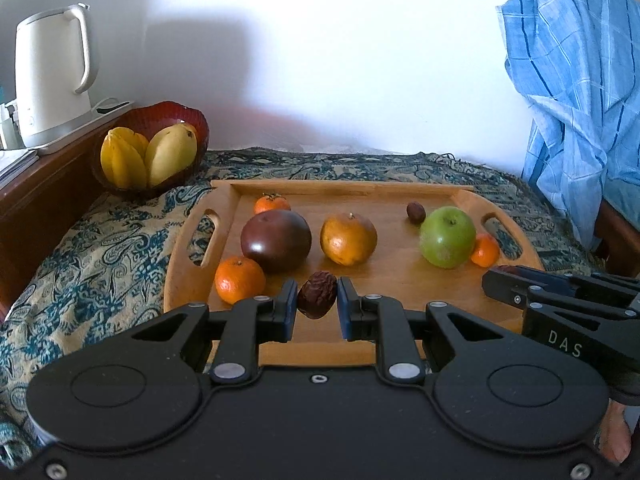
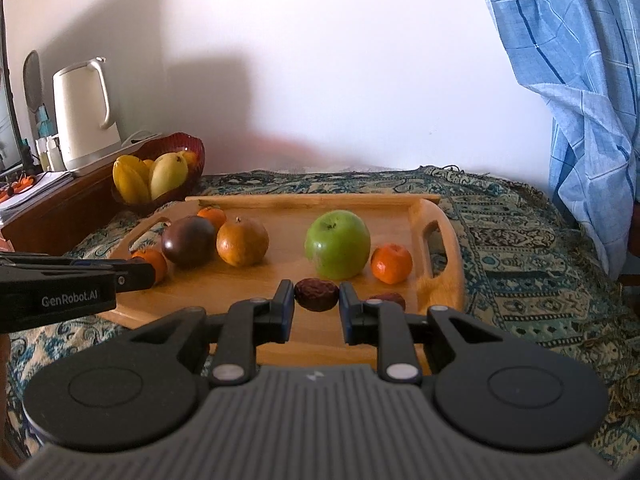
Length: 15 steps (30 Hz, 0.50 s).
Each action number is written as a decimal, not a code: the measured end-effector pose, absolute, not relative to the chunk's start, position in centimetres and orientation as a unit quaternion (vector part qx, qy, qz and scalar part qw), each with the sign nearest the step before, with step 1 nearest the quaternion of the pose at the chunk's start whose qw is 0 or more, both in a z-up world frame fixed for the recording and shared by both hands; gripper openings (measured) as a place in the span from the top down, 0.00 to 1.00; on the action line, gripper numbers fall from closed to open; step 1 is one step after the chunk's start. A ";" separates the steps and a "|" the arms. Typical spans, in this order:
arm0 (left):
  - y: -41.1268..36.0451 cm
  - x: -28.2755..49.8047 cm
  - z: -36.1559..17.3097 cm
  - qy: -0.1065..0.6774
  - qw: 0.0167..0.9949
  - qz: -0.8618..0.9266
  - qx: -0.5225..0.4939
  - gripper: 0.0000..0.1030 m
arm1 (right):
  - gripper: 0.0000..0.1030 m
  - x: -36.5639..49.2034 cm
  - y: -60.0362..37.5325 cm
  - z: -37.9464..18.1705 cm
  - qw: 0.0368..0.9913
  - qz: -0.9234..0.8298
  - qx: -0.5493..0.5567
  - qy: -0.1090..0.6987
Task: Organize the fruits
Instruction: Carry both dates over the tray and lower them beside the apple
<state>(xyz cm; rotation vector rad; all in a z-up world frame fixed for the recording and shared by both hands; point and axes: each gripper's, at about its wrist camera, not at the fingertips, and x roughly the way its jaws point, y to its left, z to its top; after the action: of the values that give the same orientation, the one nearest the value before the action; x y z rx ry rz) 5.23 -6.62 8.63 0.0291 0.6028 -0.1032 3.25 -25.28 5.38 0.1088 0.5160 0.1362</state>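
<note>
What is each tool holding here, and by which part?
The left tool pinches a wrinkled brown date across its sides; the right tool pinches another date by its two ends.

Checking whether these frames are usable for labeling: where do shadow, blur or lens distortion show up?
Left wrist view: a broad soft shadow falls on the wall beside the kettle; the fisheye bends the wooden tray. Right wrist view: the same wall shadow; the blue cloth curves at the edge; the green apple is sharp.
</note>
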 end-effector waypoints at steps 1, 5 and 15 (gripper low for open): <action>-6.5 5.5 8.8 0.298 0.953 -0.051 0.014 0.80 | 0.73 3.5 -25.2 5.5 0.963 0.068 0.056 0.256; -6.0 6.5 9.4 0.300 0.952 -0.055 0.010 0.80 | 0.73 4.4 -24.5 5.9 0.962 0.064 0.053 0.259; -5.6 9.1 11.0 0.304 0.951 -0.064 -0.001 0.80 | 0.73 6.7 -23.1 8.5 0.965 0.066 0.048 0.251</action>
<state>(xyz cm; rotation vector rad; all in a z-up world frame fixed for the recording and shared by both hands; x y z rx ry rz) 9.10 -5.59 10.99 -0.0021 0.6178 -0.1304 6.69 -23.06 8.51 0.0967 0.5076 0.1343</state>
